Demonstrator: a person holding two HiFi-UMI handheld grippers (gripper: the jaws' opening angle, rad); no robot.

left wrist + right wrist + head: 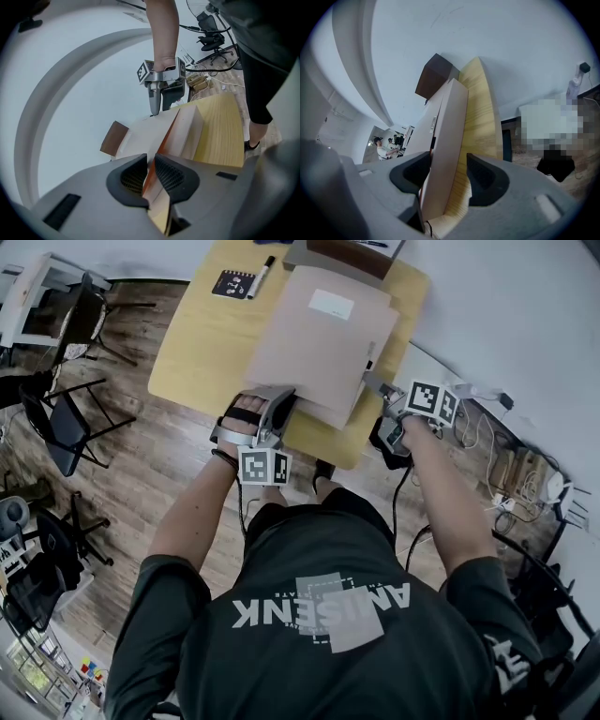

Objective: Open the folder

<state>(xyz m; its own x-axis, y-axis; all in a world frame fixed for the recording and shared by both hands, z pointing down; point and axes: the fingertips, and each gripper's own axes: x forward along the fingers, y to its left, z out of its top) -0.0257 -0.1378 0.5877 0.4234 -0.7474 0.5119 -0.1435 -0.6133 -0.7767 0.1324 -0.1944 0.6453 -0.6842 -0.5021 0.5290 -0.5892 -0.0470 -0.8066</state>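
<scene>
- Closest to the camera is the person's dark shirt (328, 615). Both arms (187, 521) reach forward to the wooden surface (192, 352).
- Far to the left, black chairs (66, 418) stand on the wood floor (159, 456), away from the surface.
- At the far end of the surface lies a small black notebook (233, 283). A black marker (262, 276) lies just beside it.
- Next comes the left gripper (274, 401), at the near left corner of the folder (319, 343).
- Its fingers (171, 176) are clenched on the thin cover (161, 140) of the folder, one pad on each side.
- At that spot the cover is lifted a little, and an orange inside shows in the gap.
- In the middle of the surface lies the tan folder, turned a bit sideways. It has a white label (331, 304) on top.
- To the right, the right gripper (377, 386) sits at the near right edge of the folder.
- Its fingers (485, 180) are released and stand wide apart.
- Between them is the edge of the folder, close against one finger. The other finger is apart from it, and the wooden surface shows in that gap.
- Far to the right, white cables (487, 427) lie on the floor by the wall.
</scene>
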